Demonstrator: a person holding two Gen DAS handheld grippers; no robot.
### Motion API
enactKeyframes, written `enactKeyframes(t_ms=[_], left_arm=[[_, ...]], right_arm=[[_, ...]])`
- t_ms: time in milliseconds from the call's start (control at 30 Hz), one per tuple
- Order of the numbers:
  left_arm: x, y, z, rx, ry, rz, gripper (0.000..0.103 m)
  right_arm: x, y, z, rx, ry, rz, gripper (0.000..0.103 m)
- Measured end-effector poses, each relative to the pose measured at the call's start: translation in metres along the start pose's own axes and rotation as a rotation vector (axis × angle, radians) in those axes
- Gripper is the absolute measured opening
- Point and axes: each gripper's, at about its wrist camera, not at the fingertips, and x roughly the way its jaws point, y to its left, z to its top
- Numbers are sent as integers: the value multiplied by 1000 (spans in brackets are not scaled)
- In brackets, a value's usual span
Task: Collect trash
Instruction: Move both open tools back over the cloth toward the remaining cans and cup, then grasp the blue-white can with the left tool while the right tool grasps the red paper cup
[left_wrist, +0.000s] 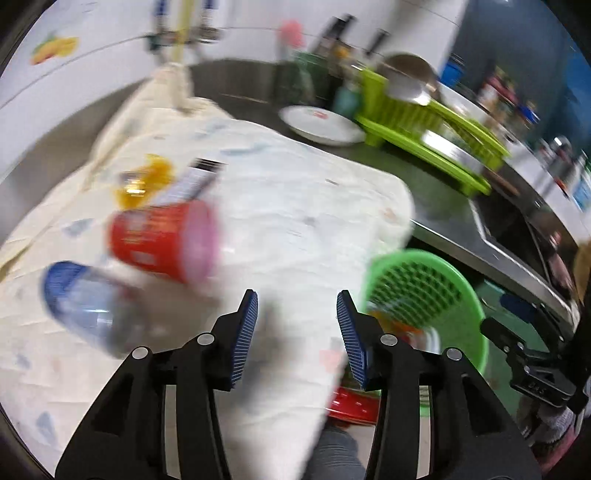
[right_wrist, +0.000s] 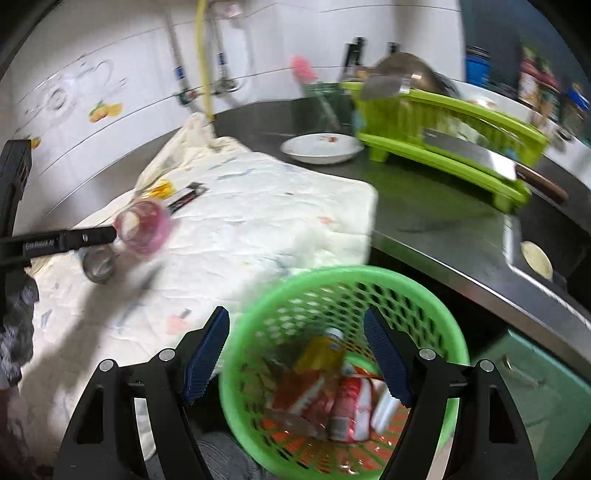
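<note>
Both tongs are held open, empty. Left tongs (left_wrist: 297, 332) are hovered over the cloth (left_wrist: 288, 206); red cup (left_wrist: 162, 240) and bottle (left_wrist: 88, 306) are seen ahead-left. Right tongs (right_wrist: 295, 354) are positioned above the green basket (right_wrist: 436, 295) of trash.

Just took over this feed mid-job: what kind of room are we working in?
Most likely a home kitchen: a steel counter with a sink, a green dish rack holding cookware, a white plate and wall taps on tiles.

Red cup (left_wrist: 162, 240), bottle (left_wrist: 88, 306) on side — green basket (right_wrist: 343, 369) w/ trash.
</note>
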Motion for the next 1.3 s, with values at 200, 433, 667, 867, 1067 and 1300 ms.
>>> enactKeyframes(t_ms=[200,433,667,867,1067,1300], left_arm=[[-23,74,13,-170,-26,128,57],[-21,136,17,-375,2,253,69],[0,173,11,-592,63,245,71],[15,183,5,-703,86,256,71],[24,183,8,-727,95,293,74],[35,184,6,-741,114,297,75]], right_arm=[[23,39,33,-103,23,73,74],[45,77,63,-224,45,124,77],[65,95,80,-298,59,155,78],[82,100,85,-339,81,174,78],[94,106,97,-372,91,191,78],[107,116,109,-387,114,214,78]])
